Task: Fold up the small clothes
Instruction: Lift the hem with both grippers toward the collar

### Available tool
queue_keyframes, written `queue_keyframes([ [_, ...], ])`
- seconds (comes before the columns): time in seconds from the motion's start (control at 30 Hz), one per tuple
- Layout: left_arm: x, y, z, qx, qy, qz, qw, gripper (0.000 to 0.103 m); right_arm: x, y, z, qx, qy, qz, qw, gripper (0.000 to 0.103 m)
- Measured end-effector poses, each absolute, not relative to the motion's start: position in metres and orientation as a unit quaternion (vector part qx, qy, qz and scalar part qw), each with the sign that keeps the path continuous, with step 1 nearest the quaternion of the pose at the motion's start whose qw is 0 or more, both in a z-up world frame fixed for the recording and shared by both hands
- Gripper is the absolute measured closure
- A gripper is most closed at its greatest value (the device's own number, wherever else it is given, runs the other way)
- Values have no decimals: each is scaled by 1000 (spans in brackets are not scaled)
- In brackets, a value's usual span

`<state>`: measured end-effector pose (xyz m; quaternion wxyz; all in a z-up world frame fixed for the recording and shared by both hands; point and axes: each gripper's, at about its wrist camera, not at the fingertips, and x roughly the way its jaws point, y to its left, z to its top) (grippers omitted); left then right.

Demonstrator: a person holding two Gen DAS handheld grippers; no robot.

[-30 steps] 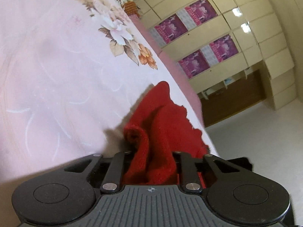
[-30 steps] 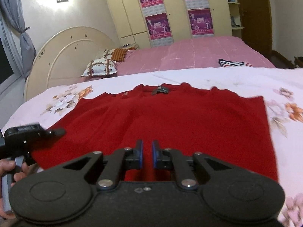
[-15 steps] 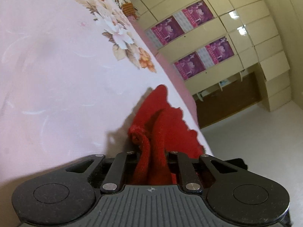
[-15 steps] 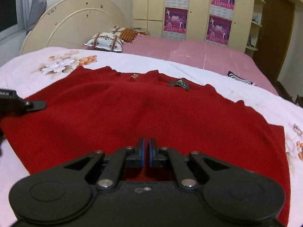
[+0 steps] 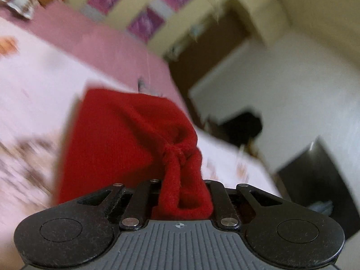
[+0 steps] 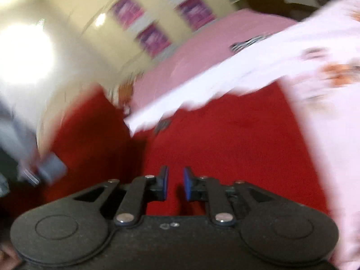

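The red knitted sweater lies spread on the floral sheet in the right wrist view. My right gripper hovers just over it, its blue pads opening with a small gap and no cloth pinched between them. On the left of that view a part of the sweater stands raised. In the left wrist view my left gripper is shut on a bunched corner of the sweater. The cloth trails from the jaws down to the bed. Both views are motion-blurred.
A pink bedspread with a striped black-and-white item lies beyond the sheet. Cream wardrobes with purple posters line the far wall. The bed's edge drops to a pale floor, where a dark object sits.
My left gripper has lifted and swung across with the red corner still in it. The right gripper's pads, shut before, now stand apart, and both views have rolled.
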<state>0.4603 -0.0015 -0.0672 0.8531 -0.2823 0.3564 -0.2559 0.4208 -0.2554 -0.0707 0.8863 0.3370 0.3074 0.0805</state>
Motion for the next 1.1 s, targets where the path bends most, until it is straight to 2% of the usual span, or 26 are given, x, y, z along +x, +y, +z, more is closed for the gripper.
queue_keyframes([
  [0.1, 463, -55, -97, -228, 408, -261, 845, 90, 398, -309, -66, 399, 291, 66, 867, 76],
  [0.13, 459, -63, -97, -222, 399, -265, 849, 85, 392, -322, -65, 412, 287, 65, 862, 75],
  [0.17, 456, -66, -94, -217, 398, -269, 850, 65, 386, -331, -65, 420, 284, 66, 859, 70],
  [0.2, 455, -66, -89, -222, 397, -288, 843, 50, 381, -337, -64, 427, 282, 67, 857, 64],
  [0.23, 454, -65, -80, -226, 399, -309, 833, 27, 376, -343, -65, 434, 279, 67, 854, 50],
  [0.27, 449, -63, -70, -218, 397, -321, 832, 23, 373, -346, -67, 442, 277, 71, 850, 48],
  [0.4, 423, -17, -33, -185, 350, -331, 856, 23, 375, -332, -74, 448, 295, 116, 836, 48],
  [0.47, 432, 26, -34, -203, 332, -271, 880, 23, 380, -317, -74, 434, 308, 135, 836, 48],
  [0.57, 455, 72, -53, -221, 354, -184, 890, 24, 390, -304, -79, 419, 325, 149, 835, 48],
  [0.67, 474, 73, -82, -180, 414, -154, 879, 24, 406, -294, -86, 417, 342, 156, 827, 48],
  [0.7, 473, 75, -93, -194, 420, -155, 873, 24, 414, -291, -90, 417, 353, 161, 822, 48],
  [0.77, 468, 77, -98, -210, 408, -157, 875, 24, 429, -281, -97, 402, 382, 158, 817, 49],
  [1.0, 465, 71, -96, -208, 404, -154, 877, 24, 447, -244, -84, 336, 402, 171, 835, 52],
  [1.07, 473, 68, -101, -207, 406, -155, 876, 24, 449, -233, -79, 302, 411, 150, 847, 61],
  [1.1, 482, 59, -109, -207, 407, -155, 876, 24, 448, -223, -71, 271, 413, 143, 858, 62],
])
